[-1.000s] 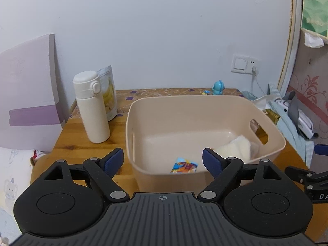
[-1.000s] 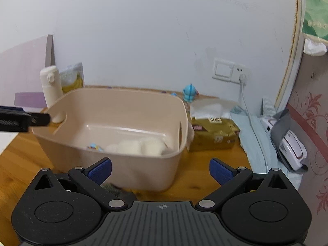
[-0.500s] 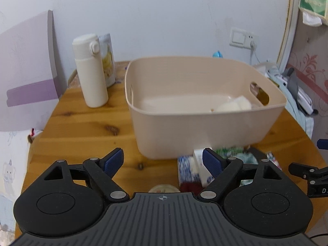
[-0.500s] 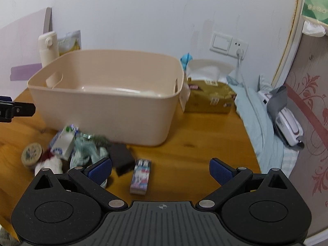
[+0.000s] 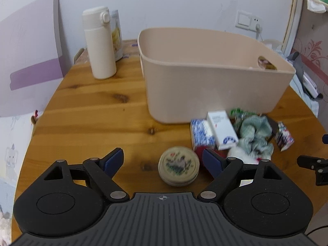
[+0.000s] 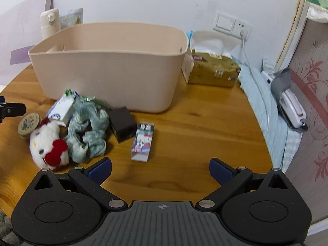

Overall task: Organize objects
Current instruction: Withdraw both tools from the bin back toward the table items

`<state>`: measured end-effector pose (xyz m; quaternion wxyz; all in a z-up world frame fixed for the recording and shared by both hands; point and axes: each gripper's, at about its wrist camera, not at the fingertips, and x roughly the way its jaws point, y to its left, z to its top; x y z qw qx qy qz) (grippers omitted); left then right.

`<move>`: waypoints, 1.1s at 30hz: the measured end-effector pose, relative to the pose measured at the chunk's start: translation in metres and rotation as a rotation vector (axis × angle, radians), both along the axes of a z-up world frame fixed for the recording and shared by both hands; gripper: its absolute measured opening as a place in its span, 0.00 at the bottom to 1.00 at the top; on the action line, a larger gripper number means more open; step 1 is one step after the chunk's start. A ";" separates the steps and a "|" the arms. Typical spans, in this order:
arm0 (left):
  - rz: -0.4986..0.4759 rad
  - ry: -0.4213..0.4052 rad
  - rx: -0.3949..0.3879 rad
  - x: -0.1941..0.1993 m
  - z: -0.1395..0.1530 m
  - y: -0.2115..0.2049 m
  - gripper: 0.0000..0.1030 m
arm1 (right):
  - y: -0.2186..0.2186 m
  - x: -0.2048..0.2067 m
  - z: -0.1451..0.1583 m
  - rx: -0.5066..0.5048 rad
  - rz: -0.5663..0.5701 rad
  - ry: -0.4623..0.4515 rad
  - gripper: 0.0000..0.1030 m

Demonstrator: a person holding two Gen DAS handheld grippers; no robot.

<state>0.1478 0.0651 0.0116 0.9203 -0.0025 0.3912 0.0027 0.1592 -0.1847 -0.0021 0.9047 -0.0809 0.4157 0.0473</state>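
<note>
A beige plastic bin stands on the round wooden table. A pile lies in front of it: a round tin, a white box, a blue patterned pack, a green cloth, a white plush with a red bow, a black block and a Hello Kitty box. My left gripper is open, just above the tin. My right gripper is open and empty, near the Hello Kitty box.
A white bottle and a snack pouch stand at the back left. A tissue pack sits right of the bin, by blue cloth at the table's right edge. A purple board leans on the left.
Both grippers have pulled back and tilted down from over the bin. The pile in front of the bin has come into view, with the tin now between my left fingers.
</note>
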 end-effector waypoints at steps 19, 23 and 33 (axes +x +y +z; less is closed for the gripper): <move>-0.037 0.089 -0.024 -0.006 -0.037 -0.002 0.83 | -0.006 -0.001 -0.033 0.013 -0.041 0.077 1.00; -0.041 0.076 -0.014 -0.005 -0.040 -0.002 0.83 | -0.004 0.001 -0.037 0.013 -0.032 0.050 1.00; -0.057 0.039 0.010 0.004 -0.044 -0.002 0.83 | 0.000 0.010 -0.043 0.024 -0.029 -0.016 1.00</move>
